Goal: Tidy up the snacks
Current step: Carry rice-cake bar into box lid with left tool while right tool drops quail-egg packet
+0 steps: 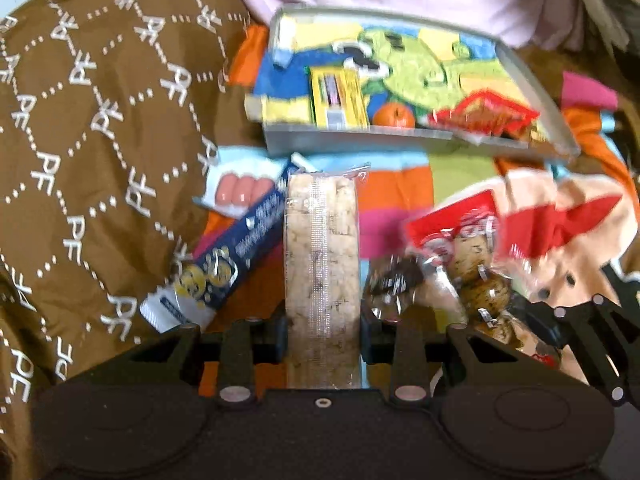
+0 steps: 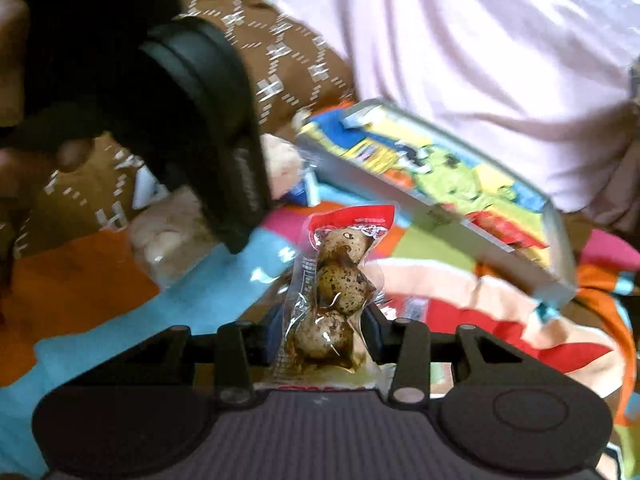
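Gripping a long clear-wrapped beige rice-cracker bar (image 1: 321,276) between closed jaws, the left gripper (image 1: 323,322) holds it lengthwise, pointing toward the shallow grey rectangular tray (image 1: 352,136), which serves as the landmark here. Left of the tray spreads a brown quilted cloth with white lettering (image 1: 92,128); on the near side of the tray, left of the bar, lie a small packet showing pink sausages (image 1: 236,192) and a dark blue snack stick packet (image 1: 236,256). Inside the tray rest a yellow wrapped packet (image 1: 338,98), a small orange fruit (image 1: 394,115) and a red packet (image 1: 486,114), in that order from left to right. Nearer than the tray and right of the bar, the right gripper (image 2: 325,332) has its jaws pressed on a clear vacuum pouch of speckled brown eggs with a red top (image 2: 338,284), held upright. A striped multicoloured cloth (image 1: 396,188) lies beneath the tray.
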